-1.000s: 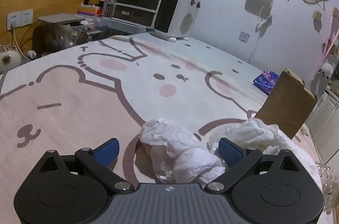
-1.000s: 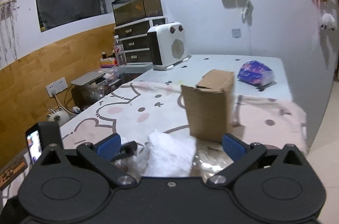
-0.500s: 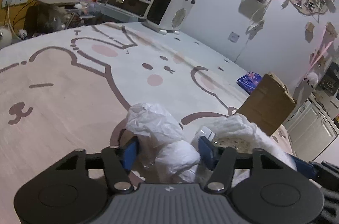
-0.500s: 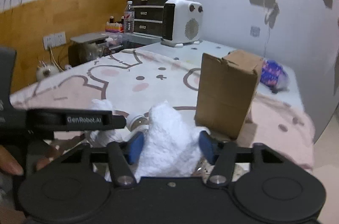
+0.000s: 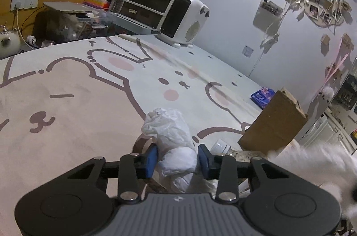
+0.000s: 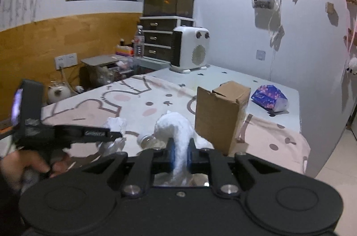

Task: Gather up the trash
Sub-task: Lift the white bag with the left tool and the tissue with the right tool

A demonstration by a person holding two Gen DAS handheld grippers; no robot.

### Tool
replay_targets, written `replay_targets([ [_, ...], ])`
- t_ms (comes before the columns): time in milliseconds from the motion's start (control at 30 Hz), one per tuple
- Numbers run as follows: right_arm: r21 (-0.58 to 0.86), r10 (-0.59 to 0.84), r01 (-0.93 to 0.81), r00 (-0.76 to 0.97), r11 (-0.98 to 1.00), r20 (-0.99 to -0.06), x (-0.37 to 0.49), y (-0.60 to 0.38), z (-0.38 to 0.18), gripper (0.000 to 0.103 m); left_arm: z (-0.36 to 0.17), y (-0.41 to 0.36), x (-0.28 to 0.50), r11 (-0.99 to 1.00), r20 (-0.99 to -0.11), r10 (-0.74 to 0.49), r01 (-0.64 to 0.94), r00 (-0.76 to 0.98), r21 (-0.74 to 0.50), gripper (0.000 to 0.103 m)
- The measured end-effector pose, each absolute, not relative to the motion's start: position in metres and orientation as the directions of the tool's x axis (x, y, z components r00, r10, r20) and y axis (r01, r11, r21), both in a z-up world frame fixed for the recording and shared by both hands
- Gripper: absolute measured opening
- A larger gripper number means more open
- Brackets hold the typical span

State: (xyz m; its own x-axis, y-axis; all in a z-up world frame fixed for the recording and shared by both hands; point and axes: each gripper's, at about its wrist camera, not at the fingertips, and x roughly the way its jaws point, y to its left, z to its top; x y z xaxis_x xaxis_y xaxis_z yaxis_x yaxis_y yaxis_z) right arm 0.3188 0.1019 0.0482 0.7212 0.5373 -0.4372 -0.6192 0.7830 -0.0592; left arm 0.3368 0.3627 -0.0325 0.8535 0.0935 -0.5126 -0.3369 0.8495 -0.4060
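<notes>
A crumpled white plastic wad (image 5: 169,128) is clamped between the blue pads of my left gripper (image 5: 177,157), which is shut on it just above the cartoon-print table cover (image 5: 67,115). In the right wrist view that same wad (image 6: 115,124) shows at the tip of the left gripper (image 6: 116,135). My right gripper (image 6: 179,154) has its jaws closing, and its pads press on a white tissue wad (image 6: 174,126) that sticks up between them. The tissue wad (image 5: 312,160) appears blurred at the right in the left wrist view.
A brown cardboard box (image 6: 221,117) stands upright just right of both wads. A clear plastic bottle (image 6: 145,138) lies on the cover between them. A purple tissue pack (image 6: 270,97) lies behind the box. A white heater (image 6: 189,48) and drawers stand at the back. The table edge (image 6: 301,124) drops off at the right.
Both grippers went from wide open to closed, the left on the plastic wad and the right on the tissue wad. Both wads are lifted slightly, and the right gripper has rolled and shifted sideways.
</notes>
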Motion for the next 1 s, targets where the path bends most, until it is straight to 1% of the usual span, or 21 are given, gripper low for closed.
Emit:
replay_targets([
  [100, -0.041, 0.569, -0.653, 0.688, 0.757, -0.451, 0.295, 0.08, 0.056, 0.011, -0.03, 0.362, 0.331, 0.849, -0.502, 0.09, -0.33, 0.86, -0.413, 0.04],
  [267, -0.025, 0.579, -0.686, 0.633, 0.727, -0.514, 0.257, 0.044, 0.058, 0.011, -0.027, 0.353, 0.325, 0.864, -0.485, 0.072, -0.297, 0.872, -0.406, 0.04],
  [367, 0.0, 0.58, -0.706, 0.583, 0.709, -0.569, 0.236, 0.024, 0.057, 0.011, -0.026, 0.346, 0.322, 0.879, -0.48, 0.061, -0.275, 0.875, -0.389, 0.04],
  [500, 0.029, 0.559, -0.739, 0.481, 0.673, -0.675, 0.209, 0.003, 0.049, 0.011, -0.023, 0.335, 0.317, 0.898, -0.468, 0.042, -0.238, 0.883, -0.369, 0.04],
  [600, 0.068, 0.552, -0.764, 0.398, 0.642, -0.733, 0.197, -0.007, 0.044, 0.012, -0.018, 0.326, 0.309, 0.911, -0.451, 0.005, -0.19, 0.892, -0.367, 0.04],
  [700, 0.074, 0.546, -0.778, 0.365, 0.623, -0.754, 0.201, -0.005, 0.034, 0.012, -0.011, 0.31, 0.295, 0.93, -0.437, -0.011, -0.152, 0.899, -0.334, 0.04],
  [767, 0.071, 0.54, -0.776, 0.366, 0.626, -0.758, 0.211, 0.001, 0.026, 0.012, -0.007, 0.299, 0.28, 0.945, -0.421, -0.043, -0.1, 0.906, -0.312, 0.04],
  [867, 0.071, 0.534, -0.759, 0.384, 0.647, -0.753, 0.232, 0.013, 0.013, 0.012, -0.005, 0.283, 0.258, 0.962, -0.436, -0.105, -0.02, 0.894, -0.271, 0.04],
  [933, 0.078, 0.536, -0.744, 0.399, 0.663, -0.744, 0.248, 0.021, 0.004, 0.012, -0.005, 0.274, 0.245, 0.974, -0.454, -0.124, 0.022, 0.882, -0.224, 0.04],
  [1000, 0.054, 0.526, -0.734, 0.432, 0.677, -0.732, 0.259, 0.031, -0.007, 0.012, -0.007, 0.269, 0.233, 0.981, -0.472, -0.139, 0.057, 0.871, -0.183, 0.04],
])
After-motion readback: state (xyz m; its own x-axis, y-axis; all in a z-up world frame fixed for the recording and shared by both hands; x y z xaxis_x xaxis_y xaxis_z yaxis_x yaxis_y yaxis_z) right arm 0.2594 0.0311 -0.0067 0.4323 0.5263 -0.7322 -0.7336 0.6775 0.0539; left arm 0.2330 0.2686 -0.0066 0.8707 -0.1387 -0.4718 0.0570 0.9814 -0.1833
